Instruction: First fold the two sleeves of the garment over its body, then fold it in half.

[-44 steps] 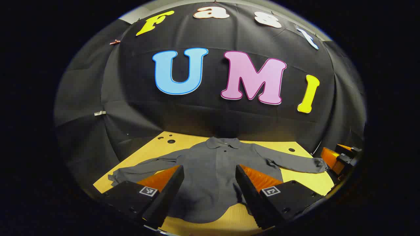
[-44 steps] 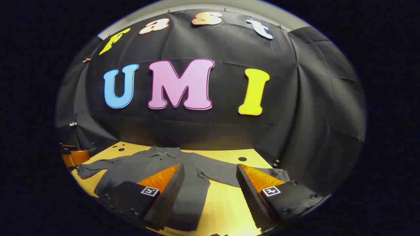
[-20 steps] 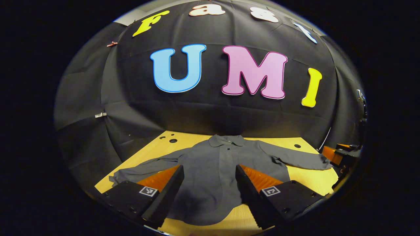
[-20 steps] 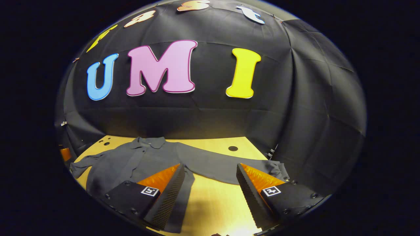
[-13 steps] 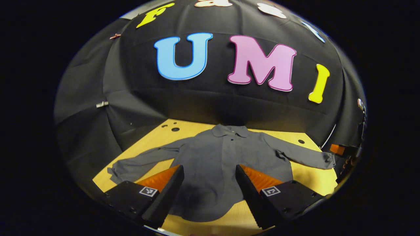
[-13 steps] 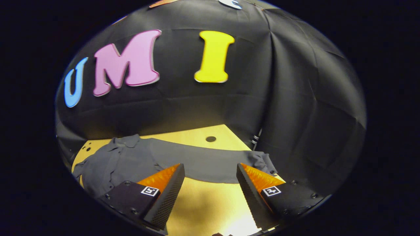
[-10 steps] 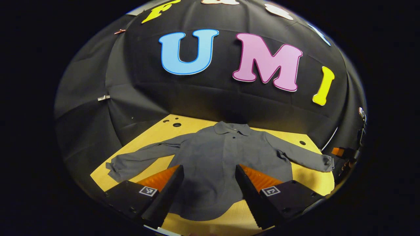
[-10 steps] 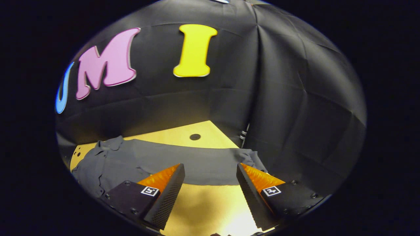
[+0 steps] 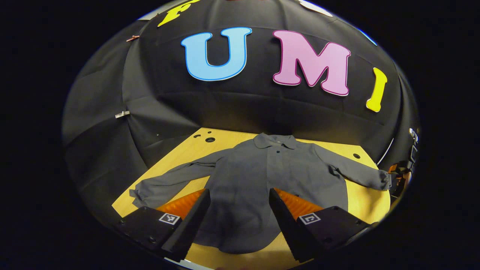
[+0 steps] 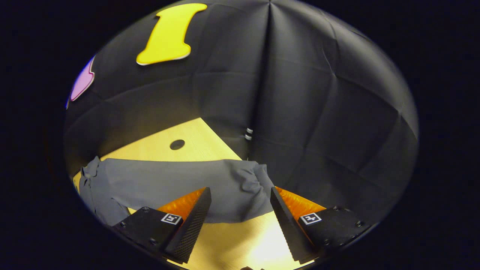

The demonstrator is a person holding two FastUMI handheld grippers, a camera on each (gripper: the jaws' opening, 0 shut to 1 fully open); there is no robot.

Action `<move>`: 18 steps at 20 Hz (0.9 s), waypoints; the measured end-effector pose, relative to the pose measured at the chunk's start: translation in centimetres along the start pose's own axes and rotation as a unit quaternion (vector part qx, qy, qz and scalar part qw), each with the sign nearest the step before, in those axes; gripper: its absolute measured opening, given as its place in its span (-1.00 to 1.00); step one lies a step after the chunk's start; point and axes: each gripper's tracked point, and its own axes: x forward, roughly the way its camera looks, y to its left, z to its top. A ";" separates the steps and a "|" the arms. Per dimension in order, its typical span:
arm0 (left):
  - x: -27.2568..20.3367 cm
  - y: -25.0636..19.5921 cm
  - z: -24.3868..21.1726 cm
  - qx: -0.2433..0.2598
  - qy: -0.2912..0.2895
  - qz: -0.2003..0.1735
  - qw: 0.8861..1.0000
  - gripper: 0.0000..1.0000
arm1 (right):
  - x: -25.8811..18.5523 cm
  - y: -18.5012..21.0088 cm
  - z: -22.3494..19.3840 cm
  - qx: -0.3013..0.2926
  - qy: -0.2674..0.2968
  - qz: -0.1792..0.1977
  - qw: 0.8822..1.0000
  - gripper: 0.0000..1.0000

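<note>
Booth wall (image 9: 112, 97): black cloth on all sides behind the table; a small metal clip is pinned to it at the left of the left gripper view.
Table (image 9: 187, 150): pale wood with round holes near the far edge and corners; it carries the garment and nothing else.
Garment (image 9: 258, 180): grey collared shirt, flat and face up, collar toward the wall, both sleeves spread outward. No fold made yet.
Right sleeve (image 10: 168, 183): over the last two seconds it has come from the far edge of the right gripper view to lie across its middle, cuff (image 10: 255, 180) bunched between the fingers.
Change, meaning: the right gripper has swung toward the cuff; judged to be the approach for the first sleeve fold.
Left gripper (image 9: 238, 221): jaws apart, holding nothing, hovering over the shirt's hem.
Right gripper (image 10: 240, 221): jaws apart, straddling the cuff, not yet pressing on it.
</note>
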 end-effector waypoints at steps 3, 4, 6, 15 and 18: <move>0.0 -0.1 -0.1 0.015 0.007 -0.005 1.000 0.99 | 2.1 -0.8 -0.9 -0.002 0.024 -0.020 1.000 0.96; 0.1 -0.2 0.1 0.019 0.010 -0.007 1.000 0.99 | 2.8 -0.9 -1.4 0.002 0.037 -0.023 0.999 0.95; 0.1 -0.2 0.2 0.023 0.012 -0.007 1.000 0.99 | 4.5 -1.6 -2.3 0.019 0.063 -0.028 0.997 0.96; -0.4 -1.9 0.4 0.039 0.012 -0.017 0.999 0.99 | 7.2 -1.8 -4.9 0.014 0.107 -0.021 0.994 0.95; -0.6 -2.8 0.5 0.047 0.013 -0.025 0.998 0.99 | 7.0 -1.6 -4.5 0.015 0.100 -0.011 0.995 0.94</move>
